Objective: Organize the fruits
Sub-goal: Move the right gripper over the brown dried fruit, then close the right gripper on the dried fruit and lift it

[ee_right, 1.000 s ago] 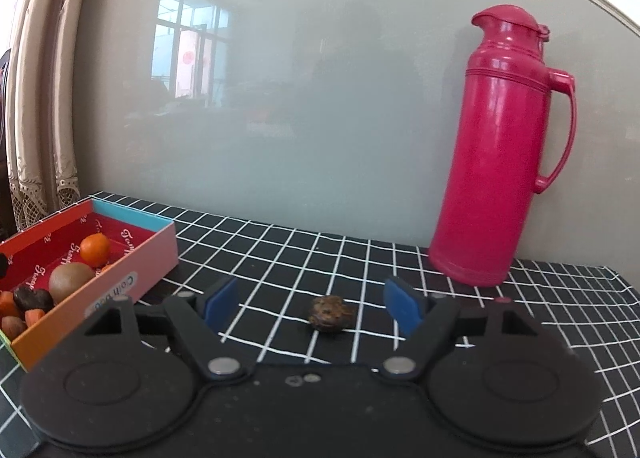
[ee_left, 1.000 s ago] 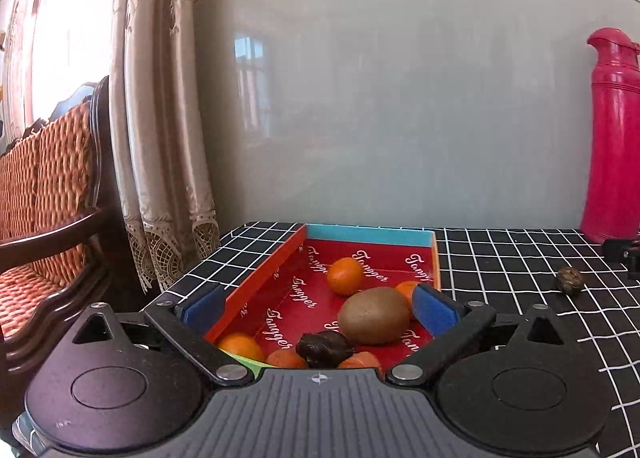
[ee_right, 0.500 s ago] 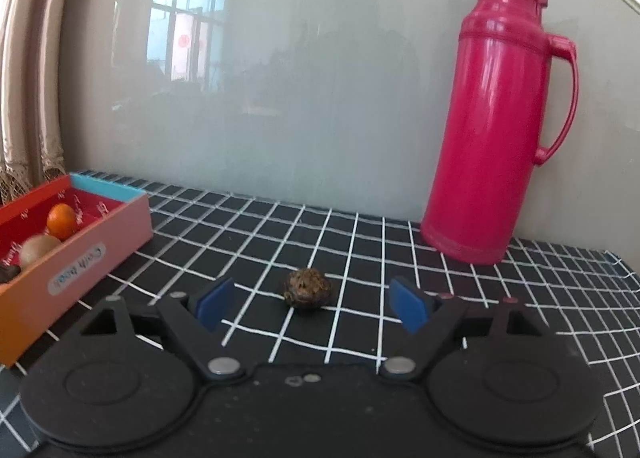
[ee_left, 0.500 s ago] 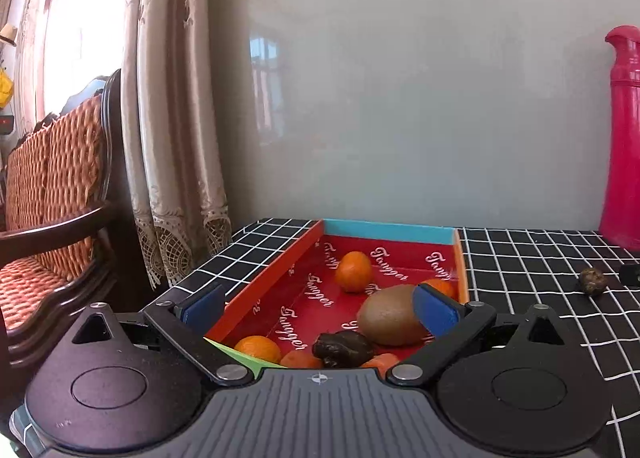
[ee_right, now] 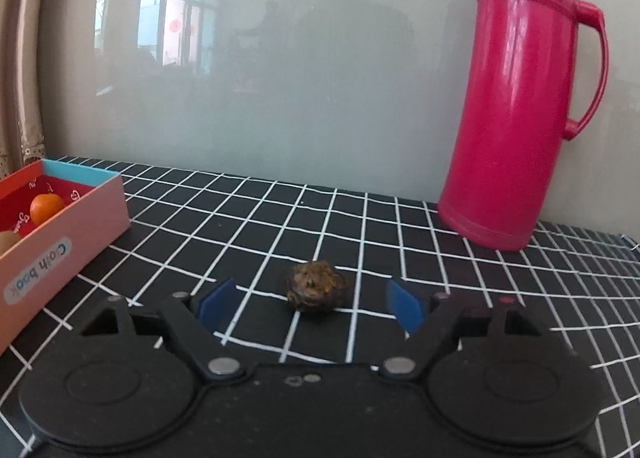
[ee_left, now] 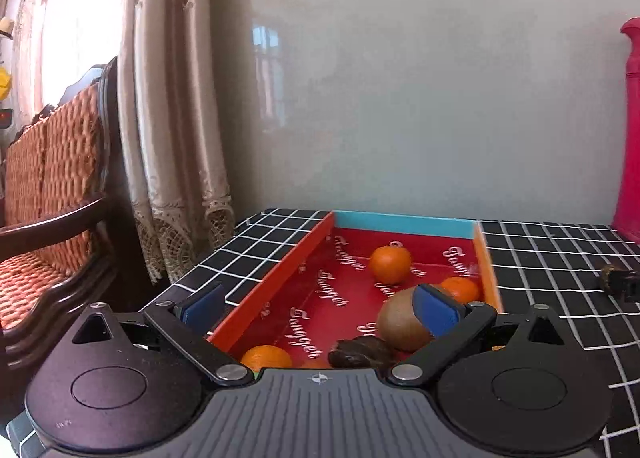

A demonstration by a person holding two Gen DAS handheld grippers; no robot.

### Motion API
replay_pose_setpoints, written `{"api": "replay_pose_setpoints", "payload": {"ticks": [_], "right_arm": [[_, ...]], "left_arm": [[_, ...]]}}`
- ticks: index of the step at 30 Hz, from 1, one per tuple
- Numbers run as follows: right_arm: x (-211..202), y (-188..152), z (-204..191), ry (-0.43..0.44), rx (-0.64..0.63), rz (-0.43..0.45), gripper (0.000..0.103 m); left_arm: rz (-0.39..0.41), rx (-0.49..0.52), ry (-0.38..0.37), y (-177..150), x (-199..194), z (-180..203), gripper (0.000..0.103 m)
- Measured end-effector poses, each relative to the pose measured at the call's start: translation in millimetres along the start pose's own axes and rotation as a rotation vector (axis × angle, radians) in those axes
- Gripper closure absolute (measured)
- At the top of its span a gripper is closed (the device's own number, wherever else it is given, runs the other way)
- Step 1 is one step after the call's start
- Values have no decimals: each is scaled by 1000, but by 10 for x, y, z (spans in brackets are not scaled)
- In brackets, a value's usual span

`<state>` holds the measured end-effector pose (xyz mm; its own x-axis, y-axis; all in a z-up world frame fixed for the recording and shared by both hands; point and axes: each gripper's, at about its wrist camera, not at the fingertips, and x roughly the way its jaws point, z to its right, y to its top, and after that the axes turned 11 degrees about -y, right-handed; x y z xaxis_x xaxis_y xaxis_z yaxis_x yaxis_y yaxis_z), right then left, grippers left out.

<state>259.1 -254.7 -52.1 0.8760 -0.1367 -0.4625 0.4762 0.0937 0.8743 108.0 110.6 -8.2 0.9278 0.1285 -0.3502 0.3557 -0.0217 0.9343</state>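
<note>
A red box [ee_left: 276, 282] with a blue far wall holds several small oranges [ee_left: 390, 264], a brown kiwi [ee_left: 400, 324] and a dark wrinkled fruit [ee_left: 360, 352]. My left gripper [ee_left: 318, 308] is open and empty, held over the box's near end. A second dark wrinkled fruit [ee_right: 316, 286] lies on the black checked tablecloth. My right gripper [ee_right: 310, 304] is open, its blue pads on either side of that fruit and just short of it. The box also shows in the right wrist view [ee_right: 72, 234], at the left.
A tall pink thermos [ee_right: 520, 98] stands at the back right against the grey wall. A lace curtain [ee_left: 176, 138] and a wooden chair with an orange woven seat [ee_left: 48, 186] are left of the table. The table edge runs just left of the box.
My right gripper has moved forward and down, so the dark fruit is now nearly between its pads. My left gripper has shifted left over the box. Both stayed open.
</note>
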Motion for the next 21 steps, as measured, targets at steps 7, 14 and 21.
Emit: {"api": "replay_pose_setpoints", "payload": {"ticks": [7,14,21], "right_arm": [[154,22,-23,-4,4,-18,25],[290,35,-45,-5,7,-47,28],[386,35,-28,3,16,-88,39]], "left_arm": [[-13,-8,36,-1,130,-60,4],[-1,-21,42,40,201,-52,4],[-7,-22,46,37,246,-81,4]]}}
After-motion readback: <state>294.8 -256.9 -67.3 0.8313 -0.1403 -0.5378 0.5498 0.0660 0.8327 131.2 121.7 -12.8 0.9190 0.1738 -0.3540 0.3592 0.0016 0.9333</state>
